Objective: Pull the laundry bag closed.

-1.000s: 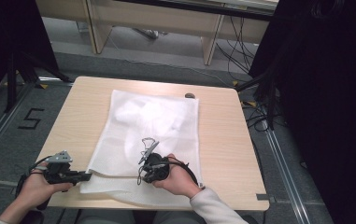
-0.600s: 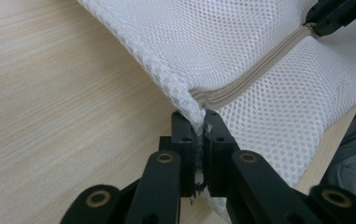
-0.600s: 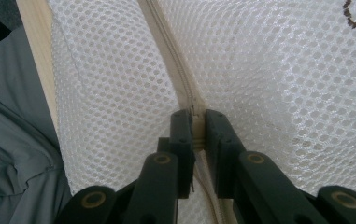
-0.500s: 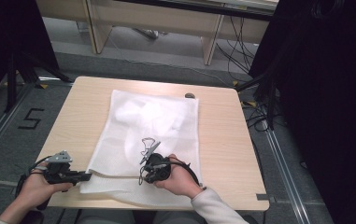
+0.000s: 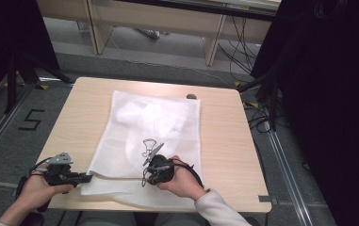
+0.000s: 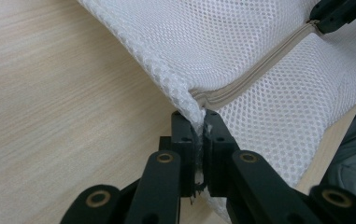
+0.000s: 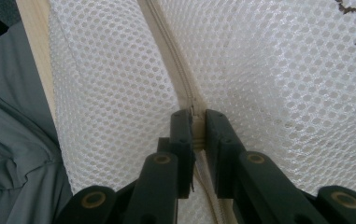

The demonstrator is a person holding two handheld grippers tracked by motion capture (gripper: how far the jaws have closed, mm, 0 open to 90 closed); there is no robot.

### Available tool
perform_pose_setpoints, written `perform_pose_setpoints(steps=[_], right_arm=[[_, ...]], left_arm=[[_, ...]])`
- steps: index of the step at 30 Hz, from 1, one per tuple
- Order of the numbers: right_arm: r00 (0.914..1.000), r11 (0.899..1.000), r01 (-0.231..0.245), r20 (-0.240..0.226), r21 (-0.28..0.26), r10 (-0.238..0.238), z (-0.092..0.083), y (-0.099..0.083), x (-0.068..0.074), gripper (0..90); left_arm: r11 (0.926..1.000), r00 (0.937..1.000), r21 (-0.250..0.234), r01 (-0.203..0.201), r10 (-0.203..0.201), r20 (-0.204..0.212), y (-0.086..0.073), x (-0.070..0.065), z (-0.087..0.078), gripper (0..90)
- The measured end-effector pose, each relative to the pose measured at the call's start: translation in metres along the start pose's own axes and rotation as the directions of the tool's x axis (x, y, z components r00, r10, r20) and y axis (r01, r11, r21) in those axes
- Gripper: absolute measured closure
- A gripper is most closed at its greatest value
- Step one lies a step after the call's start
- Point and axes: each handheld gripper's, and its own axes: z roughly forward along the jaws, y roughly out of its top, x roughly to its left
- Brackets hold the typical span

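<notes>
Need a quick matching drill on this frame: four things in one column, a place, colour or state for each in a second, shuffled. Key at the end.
Things:
1. left gripper
2. right gripper
3. mesh bag
4. table

States:
A. light wood, carries the rest
B. white, lying flat, with a dark embroidered mark
C. shut on the bag's corner at the zipper's end
D. shut on the beige zipper partway along it

Pairs: 1-C, 2-D, 3-B, 4-A
</notes>
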Motion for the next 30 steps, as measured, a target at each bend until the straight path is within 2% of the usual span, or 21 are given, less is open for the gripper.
perform_pose_setpoints(steps=[1, 3, 6, 12, 20, 21, 22, 30], right_arm=[[0.9998, 1.000, 0.020, 0.004, 0.000, -0.020, 0.0001, -0.0001, -0.0014, 82.6], [0.9998, 1.000, 0.020, 0.003, 0.004, -0.020, -0.0006, -0.0006, -0.0013, 82.6], [0.9999, 1.000, 0.011, -0.012, -0.004, -0.012, -0.0013, -0.0013, -0.0009, 82.6], [0.9999, 1.000, 0.009, -0.013, -0.002, -0.009, -0.0020, -0.0037, -0.0017, 82.6], [1.0000, 1.000, -0.003, 0.000, -0.001, 0.003, -0.0050, -0.0077, -0.0031, 82.5], [0.9999, 1.000, 0.016, 0.001, -0.001, -0.016, -0.0052, -0.0081, -0.0046, 82.6], [1.0000, 1.000, 0.000, -0.007, 0.000, 0.000, -0.0057, -0.0084, -0.0031, 82.6], [1.0000, 1.000, -0.003, 0.000, -0.001, 0.003, -0.0077, -0.0095, -0.0036, 82.6]], left_arm=[[1.0000, 1.0000, 0.000, 0.000, 0.000, 0.000, 0.0000, -0.0001, 0.0000, 84.3], [1.0000, 1.0000, 0.000, -0.001, 0.001, 0.000, 0.0000, 0.0000, 0.0000, 84.3], [1.0000, 1.0000, 0.001, 0.000, 0.000, 0.000, 0.0000, 0.0001, 0.0000, 84.3], [1.0000, 1.0000, 0.000, 0.000, 0.000, 0.000, 0.0001, -0.0002, -0.0001, 84.3], [1.0000, 1.0000, 0.000, 0.001, -0.001, 0.000, 0.0000, 0.0000, 0.0000, 84.3], [1.0000, 1.0000, 0.000, 0.000, 0.000, -0.001, 0.0000, 0.0000, 0.0001, 84.3], [1.0000, 1.0000, 0.000, 0.001, -0.001, -0.001, 0.0000, 0.0000, 0.0000, 84.3], [1.0000, 1.0000, 0.000, 0.000, 0.000, 0.001, 0.0000, 0.0003, -0.0002, 84.3]])
